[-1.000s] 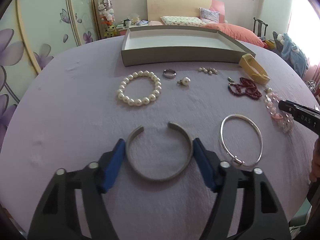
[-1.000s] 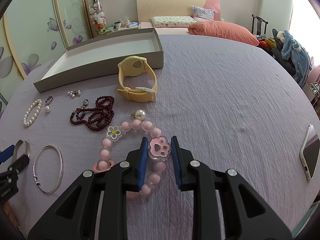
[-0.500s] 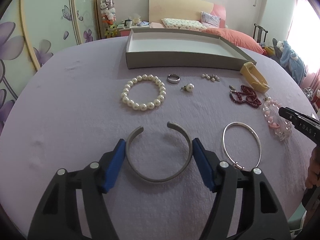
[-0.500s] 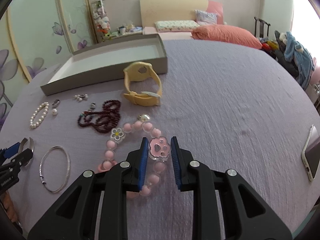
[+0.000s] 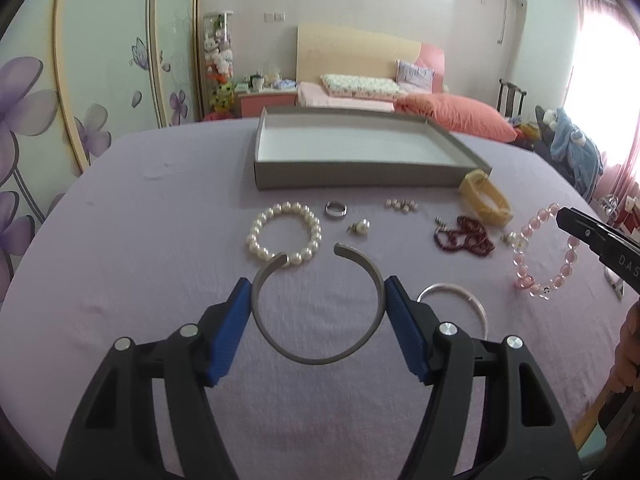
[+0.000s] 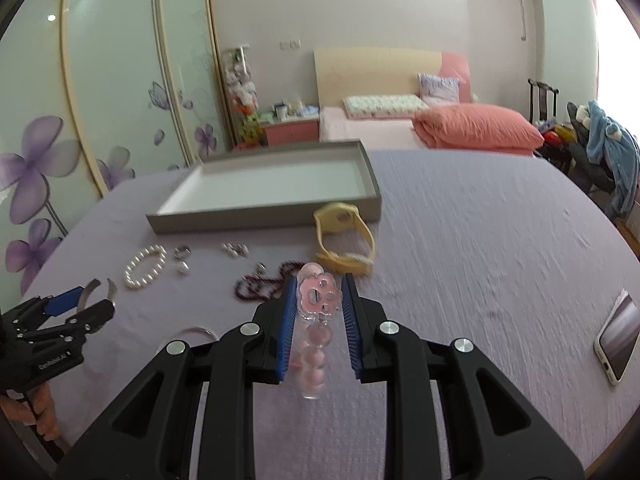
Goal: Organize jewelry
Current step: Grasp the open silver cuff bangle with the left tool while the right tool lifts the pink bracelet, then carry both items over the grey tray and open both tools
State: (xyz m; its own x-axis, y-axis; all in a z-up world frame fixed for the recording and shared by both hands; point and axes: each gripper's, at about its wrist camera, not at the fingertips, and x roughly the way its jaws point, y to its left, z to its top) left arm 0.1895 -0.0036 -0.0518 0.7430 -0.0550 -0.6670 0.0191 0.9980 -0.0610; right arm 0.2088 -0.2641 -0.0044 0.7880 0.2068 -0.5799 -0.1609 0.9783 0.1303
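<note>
My left gripper (image 5: 318,304) is shut on a grey open cuff bangle (image 5: 316,354) and holds it above the purple cloth. My right gripper (image 6: 319,296) is shut on the paw charm of a pink bead bracelet (image 6: 319,299); the bracelet hangs lifted, as the left wrist view shows (image 5: 540,256). The grey tray (image 5: 360,178) with a white floor stands at the back and nothing shows in it; it also shows in the right wrist view (image 6: 264,214). On the cloth lie a pearl bracelet (image 5: 256,240), a silver ring (image 5: 335,209), a pearl pendant (image 5: 361,227), small pearl studs (image 5: 402,205), dark red beads (image 5: 464,238), a yellow watch (image 5: 486,200) and a thin silver bangle (image 5: 456,294).
A phone (image 6: 618,342) lies on the cloth at the far right. A bed with a pink quilt (image 6: 476,128) stands behind the table. A wardrobe with flower doors (image 6: 80,120) runs along the left. The table edge curves close at the front.
Both grippers have risen off the cloth. The left one has lifted the cuff bangle. The right one has lifted the pink bead bracelet, which now hangs from it.
</note>
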